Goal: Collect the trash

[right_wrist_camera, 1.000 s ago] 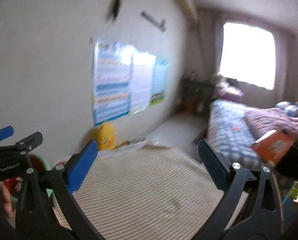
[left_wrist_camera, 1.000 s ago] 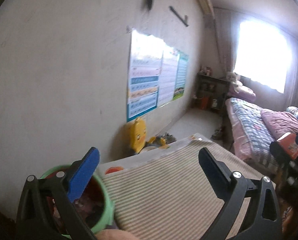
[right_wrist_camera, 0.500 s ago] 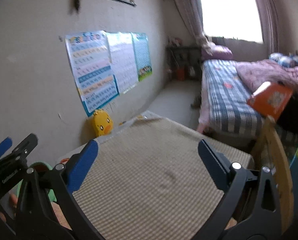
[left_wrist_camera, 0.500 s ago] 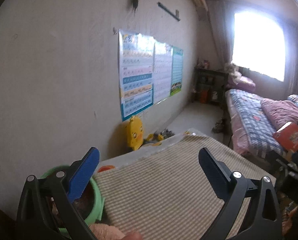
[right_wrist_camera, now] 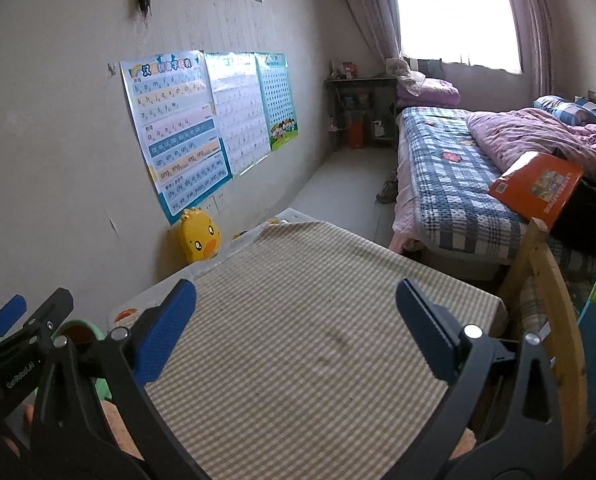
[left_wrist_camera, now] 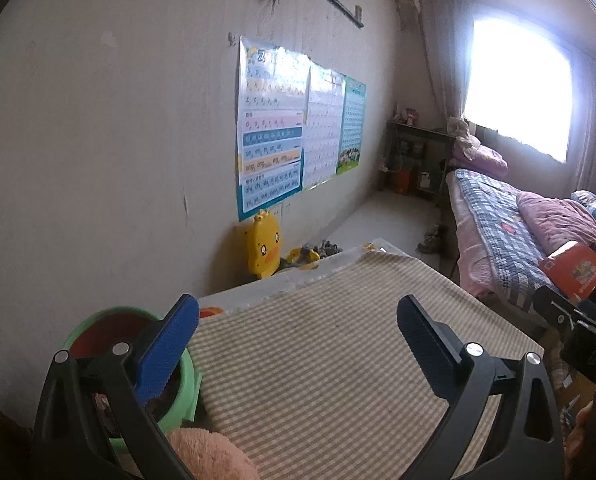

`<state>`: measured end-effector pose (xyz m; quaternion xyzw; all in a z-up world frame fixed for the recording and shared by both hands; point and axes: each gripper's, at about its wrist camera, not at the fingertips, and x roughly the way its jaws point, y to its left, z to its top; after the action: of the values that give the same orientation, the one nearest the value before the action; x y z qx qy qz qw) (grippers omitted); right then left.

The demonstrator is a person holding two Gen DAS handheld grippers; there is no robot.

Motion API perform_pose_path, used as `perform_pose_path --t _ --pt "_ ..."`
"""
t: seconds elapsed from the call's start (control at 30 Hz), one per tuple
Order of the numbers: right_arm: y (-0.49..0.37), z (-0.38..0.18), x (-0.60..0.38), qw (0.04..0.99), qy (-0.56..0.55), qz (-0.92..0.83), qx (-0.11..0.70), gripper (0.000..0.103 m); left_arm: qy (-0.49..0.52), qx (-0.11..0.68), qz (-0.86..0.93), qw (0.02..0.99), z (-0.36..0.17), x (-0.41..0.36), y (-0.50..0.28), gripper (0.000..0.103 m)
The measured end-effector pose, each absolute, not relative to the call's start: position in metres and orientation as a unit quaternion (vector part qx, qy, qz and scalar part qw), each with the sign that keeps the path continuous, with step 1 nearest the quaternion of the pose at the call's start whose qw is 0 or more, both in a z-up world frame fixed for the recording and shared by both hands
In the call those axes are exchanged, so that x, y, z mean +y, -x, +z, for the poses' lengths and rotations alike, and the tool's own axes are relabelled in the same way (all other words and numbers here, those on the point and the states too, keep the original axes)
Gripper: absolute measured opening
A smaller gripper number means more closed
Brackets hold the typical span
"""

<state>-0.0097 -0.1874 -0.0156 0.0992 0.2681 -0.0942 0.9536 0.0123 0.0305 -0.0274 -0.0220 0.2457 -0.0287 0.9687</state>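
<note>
Both hand-held grippers, left (left_wrist_camera: 298, 344) and right (right_wrist_camera: 296, 332), gape empty over the bare desk (right_wrist_camera: 298, 320), their views steadier than a second ago, the bin (left_wrist_camera: 178, 392) lower left, so collecting looks finished.
</note>
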Motion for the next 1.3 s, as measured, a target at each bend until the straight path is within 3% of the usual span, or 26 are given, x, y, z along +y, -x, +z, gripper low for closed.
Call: perform_pose_path --t 1.3 --pt "0.002 -0.026 -0.183 0.947 -0.088 -0.083 0.298 0.098 0.036 0.281 -0.041 0.958 -0.046 0.029 -0.019 0.095"
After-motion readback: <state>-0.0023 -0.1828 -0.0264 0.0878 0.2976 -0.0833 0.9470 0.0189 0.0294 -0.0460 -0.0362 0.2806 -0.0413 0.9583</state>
